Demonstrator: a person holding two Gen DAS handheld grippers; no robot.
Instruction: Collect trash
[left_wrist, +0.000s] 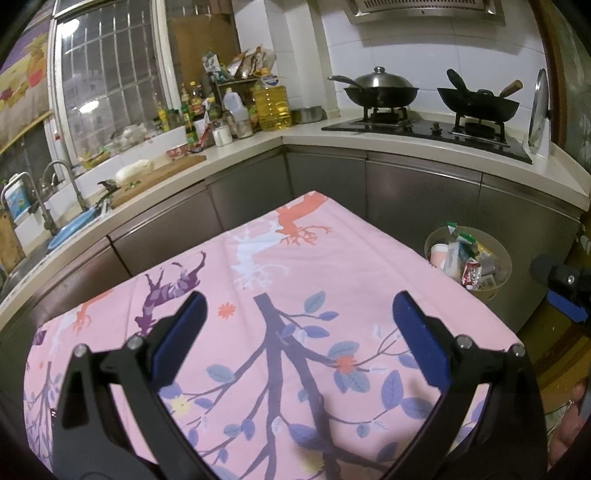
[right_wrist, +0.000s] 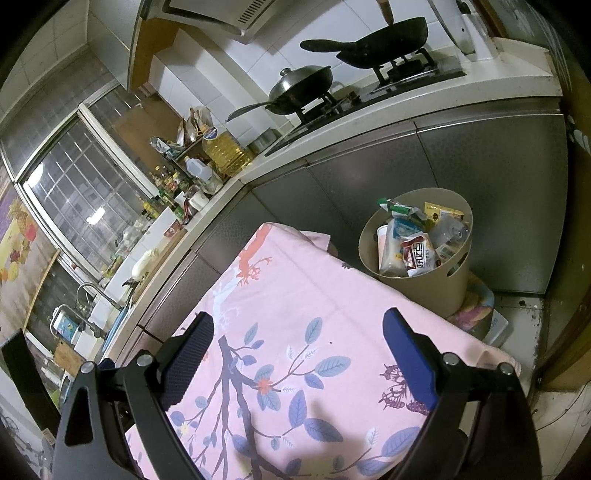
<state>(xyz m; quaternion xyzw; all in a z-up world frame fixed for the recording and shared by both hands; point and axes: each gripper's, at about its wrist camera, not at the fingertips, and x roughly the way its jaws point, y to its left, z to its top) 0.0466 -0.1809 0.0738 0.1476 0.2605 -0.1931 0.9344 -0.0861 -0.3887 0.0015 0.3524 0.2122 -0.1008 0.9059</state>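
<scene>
A beige round bin (right_wrist: 432, 288) stands on the floor past the table's far right corner, filled with wrappers, packets and a cup (right_wrist: 413, 240). It also shows in the left wrist view (left_wrist: 498, 288). The table carries a pink cloth with tree and deer prints (left_wrist: 288, 288), with no loose trash on it. My left gripper (left_wrist: 299, 310) is open and empty above the cloth. My right gripper (right_wrist: 299, 328) is open and empty above the cloth, near the bin side. The right gripper's blue tip shows at the right edge of the left wrist view (left_wrist: 565, 306).
An L-shaped counter with grey cabinets (left_wrist: 325, 177) runs behind the table. On it are two woks on a stove (left_wrist: 424, 107), oil and sauce bottles (left_wrist: 269, 103), a cutting board (left_wrist: 155, 177) and a sink with taps (left_wrist: 55, 206) at the left. Worn floor (right_wrist: 554, 406) lies at the right.
</scene>
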